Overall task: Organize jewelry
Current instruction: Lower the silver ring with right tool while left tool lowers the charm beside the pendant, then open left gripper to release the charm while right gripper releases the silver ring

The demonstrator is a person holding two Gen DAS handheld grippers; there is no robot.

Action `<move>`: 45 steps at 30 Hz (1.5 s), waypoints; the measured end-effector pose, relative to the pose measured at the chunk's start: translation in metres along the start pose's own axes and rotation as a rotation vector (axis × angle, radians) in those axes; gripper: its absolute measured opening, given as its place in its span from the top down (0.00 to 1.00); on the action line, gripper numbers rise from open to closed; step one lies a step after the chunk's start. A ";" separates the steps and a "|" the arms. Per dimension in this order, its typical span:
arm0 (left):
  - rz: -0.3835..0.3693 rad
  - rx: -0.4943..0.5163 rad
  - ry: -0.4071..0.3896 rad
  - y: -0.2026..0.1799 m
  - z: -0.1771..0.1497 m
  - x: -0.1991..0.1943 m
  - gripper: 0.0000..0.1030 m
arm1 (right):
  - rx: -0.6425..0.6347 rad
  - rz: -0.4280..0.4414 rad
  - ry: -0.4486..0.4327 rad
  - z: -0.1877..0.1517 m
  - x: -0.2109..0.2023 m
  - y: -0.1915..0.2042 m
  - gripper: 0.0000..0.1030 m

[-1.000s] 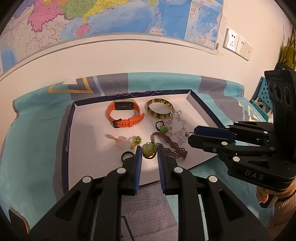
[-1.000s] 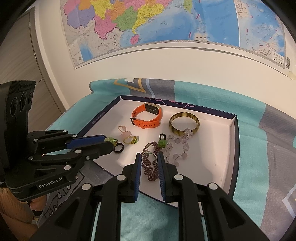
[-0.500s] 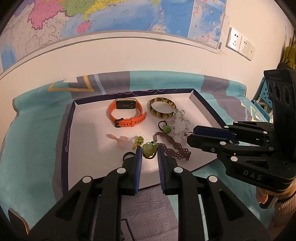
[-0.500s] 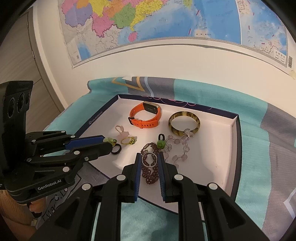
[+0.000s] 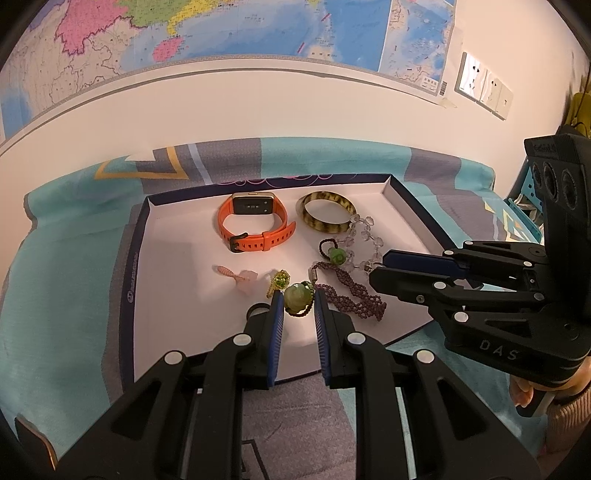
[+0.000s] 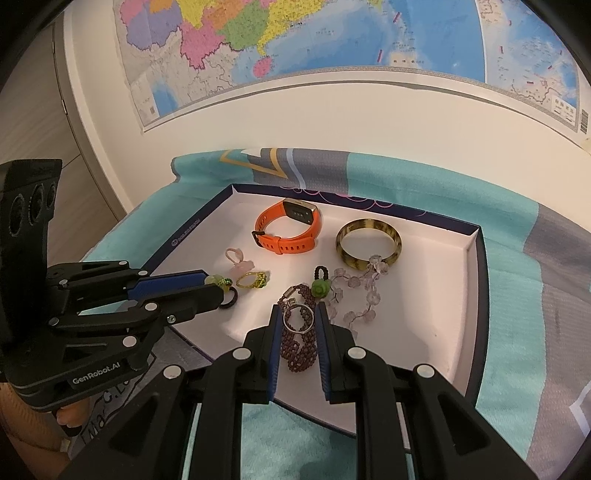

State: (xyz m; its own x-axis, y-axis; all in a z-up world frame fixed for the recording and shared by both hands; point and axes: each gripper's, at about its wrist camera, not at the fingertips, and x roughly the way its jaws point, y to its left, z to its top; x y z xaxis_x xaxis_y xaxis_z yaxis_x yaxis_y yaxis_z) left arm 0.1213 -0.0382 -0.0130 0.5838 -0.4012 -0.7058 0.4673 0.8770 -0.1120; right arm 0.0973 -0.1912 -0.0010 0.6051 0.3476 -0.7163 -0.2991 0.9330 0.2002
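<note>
A white tray [image 5: 177,295] with a dark rim lies on a teal cloth and holds the jewelry. My left gripper [image 5: 298,300] is shut on a pale green bead ring [image 5: 295,296], held just above the tray's near left part; it also shows in the right wrist view [image 6: 216,280]. My right gripper [image 6: 297,317] is shut on a thin silver ring [image 6: 298,318] above a purple beaded bracelet [image 6: 299,347]. An orange watch [image 5: 253,225], a tortoiseshell bangle [image 5: 325,216] and a clear bead bracelet [image 5: 360,236] lie farther back.
A pink ring [image 5: 245,276], a yellow-green ring [image 5: 279,281], a black ring [image 6: 226,300] and a green bead on a dark loop [image 5: 335,254] lie in the tray. A wall with a map [image 5: 221,29] stands behind. The right gripper's body [image 5: 498,302] is close on the right.
Both grippers have drifted slightly back toward me, each still holding its ring. The jewelry in the tray has not moved.
</note>
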 end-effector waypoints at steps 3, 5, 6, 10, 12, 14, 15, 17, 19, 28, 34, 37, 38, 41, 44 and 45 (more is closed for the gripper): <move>0.001 -0.002 0.001 0.000 0.000 0.001 0.83 | 0.001 0.000 0.004 0.000 0.003 0.000 0.84; 0.003 -0.002 0.003 0.000 0.001 0.001 0.83 | 0.002 0.001 0.005 0.000 0.004 0.000 0.84; 0.002 -0.002 0.004 0.000 0.001 0.002 0.83 | 0.002 0.000 0.005 0.000 0.004 0.000 0.84; 0.004 -0.004 0.006 0.001 0.001 0.003 0.83 | 0.003 0.000 0.007 0.000 0.006 0.000 0.84; 0.004 -0.003 0.006 0.001 0.001 0.003 0.83 | 0.002 0.000 0.008 0.001 0.007 0.000 0.84; 0.004 -0.003 0.007 0.001 0.001 0.004 0.83 | 0.004 -0.001 0.009 0.001 0.007 0.000 0.84; 0.003 -0.004 0.007 0.001 0.001 0.003 0.83 | 0.004 -0.002 0.009 0.001 0.007 -0.001 0.84; 0.005 -0.003 0.007 0.001 0.001 0.003 0.83 | 0.005 -0.003 0.010 0.001 0.008 -0.001 0.84; 0.004 -0.003 0.008 0.001 0.001 0.004 0.83 | 0.005 -0.004 0.011 0.001 0.008 -0.001 0.84; 0.009 -0.007 0.013 0.002 0.002 0.007 0.83 | 0.010 -0.013 0.023 0.003 0.014 -0.002 0.84; 0.012 -0.013 0.019 0.004 0.002 0.009 0.83 | 0.014 -0.023 0.034 0.003 0.018 -0.003 0.84; 0.017 -0.011 0.023 0.004 0.002 0.011 0.83 | 0.015 -0.029 0.044 0.003 0.022 -0.004 0.84; 0.020 -0.011 0.024 0.004 0.002 0.012 0.83 | 0.014 -0.029 0.049 0.002 0.023 -0.003 0.84; 0.022 -0.019 0.032 0.005 0.001 0.013 0.77 | 0.011 -0.036 0.049 0.001 0.023 -0.002 0.82; 0.028 -0.023 0.023 0.006 -0.001 0.008 0.63 | 0.013 -0.043 0.030 -0.001 0.015 -0.001 0.72; 0.028 -0.023 0.018 0.006 -0.001 0.005 0.58 | 0.013 -0.044 0.024 -0.001 0.013 0.000 0.71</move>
State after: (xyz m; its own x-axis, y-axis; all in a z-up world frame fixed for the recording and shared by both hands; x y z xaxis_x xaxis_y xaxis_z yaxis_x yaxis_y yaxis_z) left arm 0.1265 -0.0345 -0.0185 0.5846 -0.3715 -0.7213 0.4356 0.8937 -0.1073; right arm 0.1046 -0.1871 -0.0114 0.5992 0.3040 -0.7406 -0.2627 0.9485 0.1767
